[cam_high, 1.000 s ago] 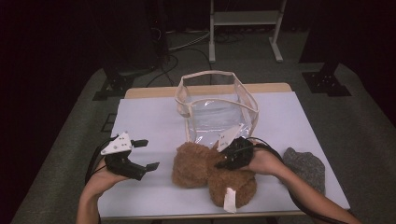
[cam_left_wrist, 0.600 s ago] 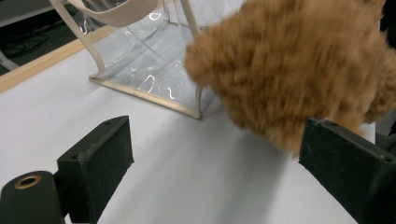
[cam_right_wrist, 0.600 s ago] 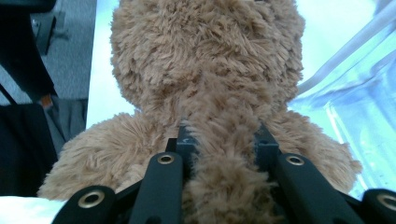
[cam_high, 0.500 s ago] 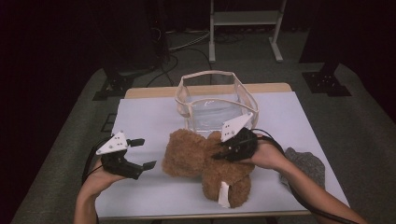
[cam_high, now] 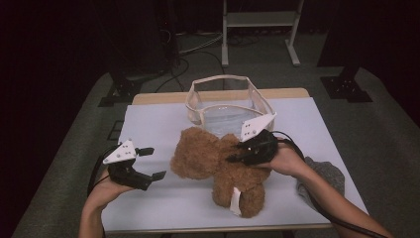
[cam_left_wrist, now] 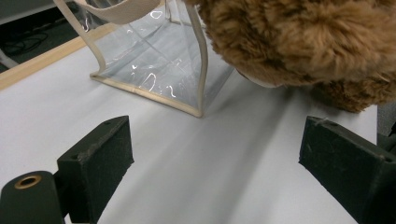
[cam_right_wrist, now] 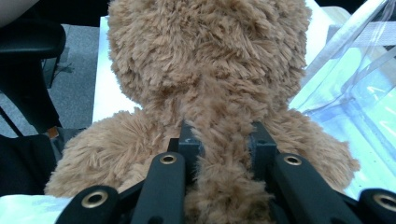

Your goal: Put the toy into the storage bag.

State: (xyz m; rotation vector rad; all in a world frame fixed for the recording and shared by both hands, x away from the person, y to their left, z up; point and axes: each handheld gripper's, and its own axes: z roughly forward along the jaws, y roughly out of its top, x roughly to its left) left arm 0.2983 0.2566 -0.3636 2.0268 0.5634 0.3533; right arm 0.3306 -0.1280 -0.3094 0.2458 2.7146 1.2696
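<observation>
A dim room surrounds the pale tabletop [cam_high: 163, 124]. The right tool [cam_right_wrist: 219, 144] pinches a tuft of the bear [cam_high: 223, 166], which sits just before the clear bag [cam_high: 225, 101], head toward the left tool [cam_high: 148, 162]. That one hangs wide open and empty beside the bear.

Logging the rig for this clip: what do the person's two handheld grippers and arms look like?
Both the left gripper and right gripper are black, each topped by a grey three-cornered plate with small dark dots. Their fingers are blocky, matt black, with brass-coloured rivets at the joints. A black cable trails from each. Forearms are bare, no sleeves showing.
</observation>
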